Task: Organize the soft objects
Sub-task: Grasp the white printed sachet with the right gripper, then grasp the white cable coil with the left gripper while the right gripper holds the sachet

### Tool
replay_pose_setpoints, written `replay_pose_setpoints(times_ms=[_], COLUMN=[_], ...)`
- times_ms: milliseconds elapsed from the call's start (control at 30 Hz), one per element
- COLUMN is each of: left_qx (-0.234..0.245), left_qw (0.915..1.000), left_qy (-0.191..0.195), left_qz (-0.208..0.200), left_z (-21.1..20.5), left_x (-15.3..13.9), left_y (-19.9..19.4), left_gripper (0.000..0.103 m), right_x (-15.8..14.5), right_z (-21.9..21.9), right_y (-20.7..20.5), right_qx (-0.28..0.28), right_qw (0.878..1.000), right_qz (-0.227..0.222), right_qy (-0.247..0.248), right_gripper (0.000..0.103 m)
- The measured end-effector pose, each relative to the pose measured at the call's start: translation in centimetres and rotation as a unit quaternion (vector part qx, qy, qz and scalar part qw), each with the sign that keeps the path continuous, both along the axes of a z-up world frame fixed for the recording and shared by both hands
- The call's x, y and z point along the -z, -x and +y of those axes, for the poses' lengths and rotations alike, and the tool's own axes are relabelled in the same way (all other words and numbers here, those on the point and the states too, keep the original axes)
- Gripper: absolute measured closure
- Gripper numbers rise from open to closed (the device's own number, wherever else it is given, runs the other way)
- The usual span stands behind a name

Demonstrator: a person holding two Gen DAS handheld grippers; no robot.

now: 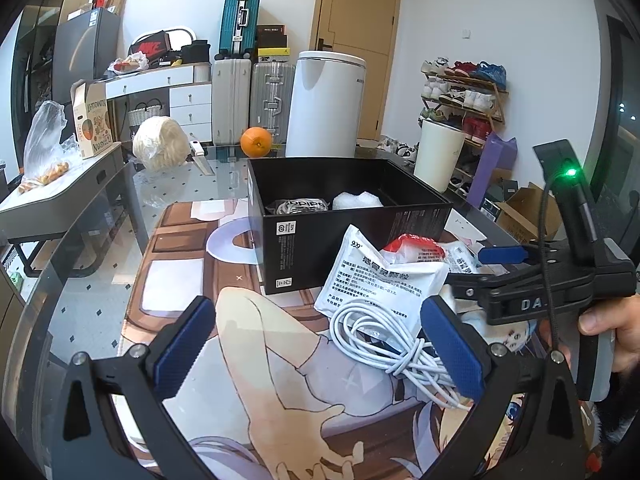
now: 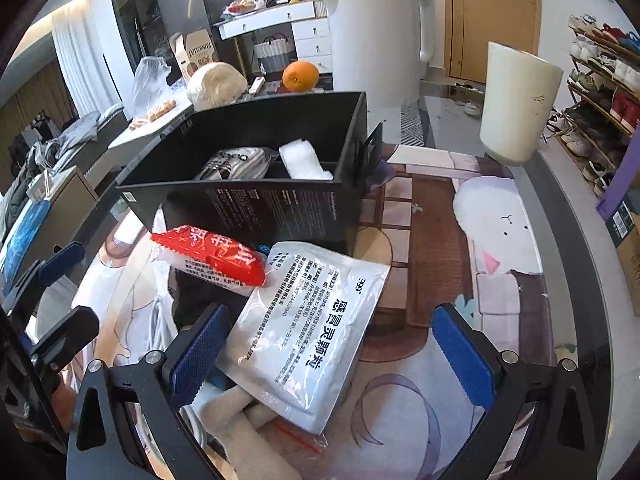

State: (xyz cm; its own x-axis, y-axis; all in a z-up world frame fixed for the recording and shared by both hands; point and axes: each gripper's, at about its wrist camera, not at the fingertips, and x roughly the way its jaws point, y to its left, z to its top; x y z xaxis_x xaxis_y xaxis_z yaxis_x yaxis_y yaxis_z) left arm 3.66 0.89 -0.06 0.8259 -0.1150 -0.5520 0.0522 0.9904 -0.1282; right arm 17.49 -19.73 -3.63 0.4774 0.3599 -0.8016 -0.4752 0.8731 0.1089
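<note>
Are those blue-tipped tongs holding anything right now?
No. Both the left tongs and the right tongs are open and hold nothing; the white packet just lies between the right ones.

open black box [image 1: 352,196] behind pouch pile [image 1: 380,276]

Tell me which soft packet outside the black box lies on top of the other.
The red-and-white packet: its edge overlaps the upper corner of the large silver-white sachet, which lies flat beneath it in front of the black box.

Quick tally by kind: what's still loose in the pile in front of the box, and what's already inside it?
White pouch: 1
Red-and-white packet: 1
White cable coil: 1
Items inside the black box: 2, a silvery bag and white padding
Total: 5
</note>
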Motion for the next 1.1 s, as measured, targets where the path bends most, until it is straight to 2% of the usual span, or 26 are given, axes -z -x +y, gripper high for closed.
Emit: replay_pose_setpoints(times_ms=[433,600,800,900,1100], left_qx=[0.001,0.001,0.002,0.002,0.001], left_qw=[1.0000,1.0000,1.0000,1.0000,1.0000], left_qy=[-0.001,-0.002,-0.001,-0.001,0.000], left_qz=[0.003,0.002,0.004,0.004,0.005], left_z=[0.1,0.1,0.0,0.1,0.0], left_x=[0.1,0.1,0.2,0.2,0.3], left_y=[-0.2,-0.2,-0.2,-0.2,-0.2], left_gripper=[0.000,0.000,0.000,0.000,0.000], right_x=[-0.3,-0.4,-0.5,-0.9,-1.9], right_z=[0.2,0.2,0.1,-0.2,-1.1], right_y=[0.7,0.8,1.0,1.4,2.1], right_qx=[0.000,-0.005,-0.012,-0.020,-0.029], right_qw=[0.999,1.000,1.000,0.999,0.998], right_qz=[-0.024,-0.023,-0.020,-0.029,-0.047], right_qy=[0.028,0.019,0.011,0.009,0.002], right_gripper=[0.003,0.029,0.050,0.057,0.060])
